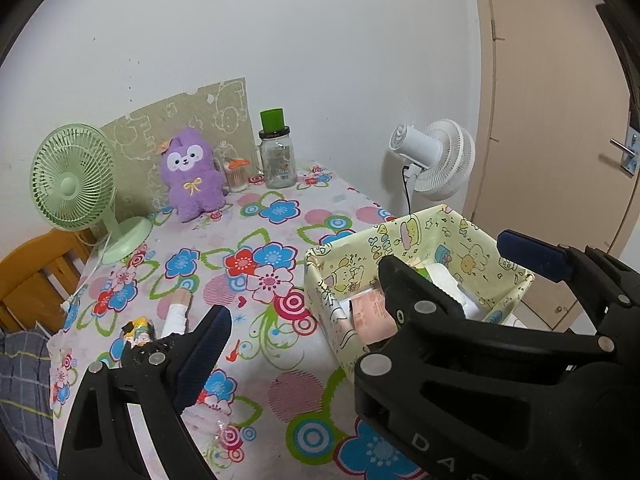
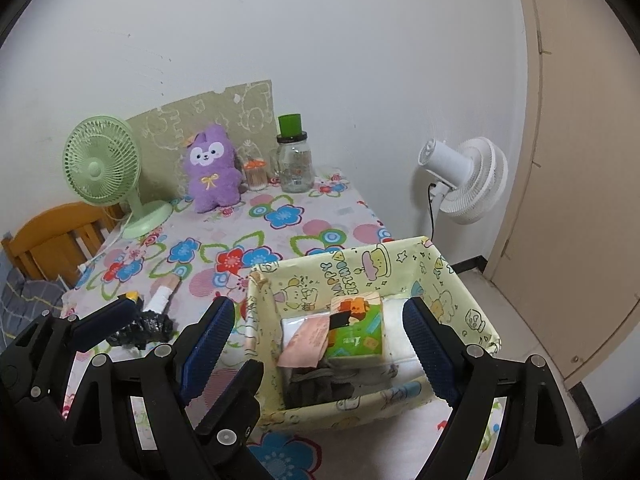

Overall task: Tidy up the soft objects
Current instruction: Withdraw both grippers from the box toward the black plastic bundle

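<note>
while both grippers are held over the flowered tablecloth, nothing is grasped: the right gripper is spread wide, its blue pads to either side of the yellow cartoon box, and the left gripper is likewise released. a green tissue pack, pink paper and dark cloth are seen inside the box. a purple plush is propped by the wall, well apart.
</note>
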Available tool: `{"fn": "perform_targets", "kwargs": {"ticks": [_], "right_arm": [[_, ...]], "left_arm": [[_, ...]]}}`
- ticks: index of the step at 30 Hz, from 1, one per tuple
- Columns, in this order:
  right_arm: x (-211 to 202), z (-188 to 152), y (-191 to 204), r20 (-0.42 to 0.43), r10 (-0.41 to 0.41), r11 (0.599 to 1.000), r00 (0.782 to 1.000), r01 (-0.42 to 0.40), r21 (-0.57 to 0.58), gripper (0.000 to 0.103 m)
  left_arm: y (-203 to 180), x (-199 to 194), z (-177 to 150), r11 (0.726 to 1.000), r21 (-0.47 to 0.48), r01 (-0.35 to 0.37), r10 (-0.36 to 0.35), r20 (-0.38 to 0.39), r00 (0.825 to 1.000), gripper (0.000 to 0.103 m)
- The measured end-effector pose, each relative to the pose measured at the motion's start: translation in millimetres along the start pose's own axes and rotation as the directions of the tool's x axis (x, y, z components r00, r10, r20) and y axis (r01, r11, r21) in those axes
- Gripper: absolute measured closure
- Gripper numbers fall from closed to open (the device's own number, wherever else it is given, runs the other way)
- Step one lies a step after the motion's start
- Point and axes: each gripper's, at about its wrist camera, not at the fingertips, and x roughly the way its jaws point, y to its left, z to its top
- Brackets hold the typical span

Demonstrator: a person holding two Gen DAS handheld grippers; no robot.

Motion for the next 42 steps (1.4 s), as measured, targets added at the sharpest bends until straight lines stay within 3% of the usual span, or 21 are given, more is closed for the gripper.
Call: {"fn": "perform_targets", "kwargs": {"ticks": [22, 42], "right_arm": [[-36, -7, 48, 0.056, 0.025, 0.998, 0.998, -0.022, -0.062, 0.014], [-15, -9, 93, 0.031, 0.068, 0.992, 0.997, -0.064, -0.112, 0.014]], "left_arm": [[35, -44, -19, 0.999, -0.027, -0.035, 0.037, 0.062, 0.997, 0.007], [81, -38, -33, 0.993, -0.086, -0.079, 0.083, 0.044, 0.996, 0.006]]}}
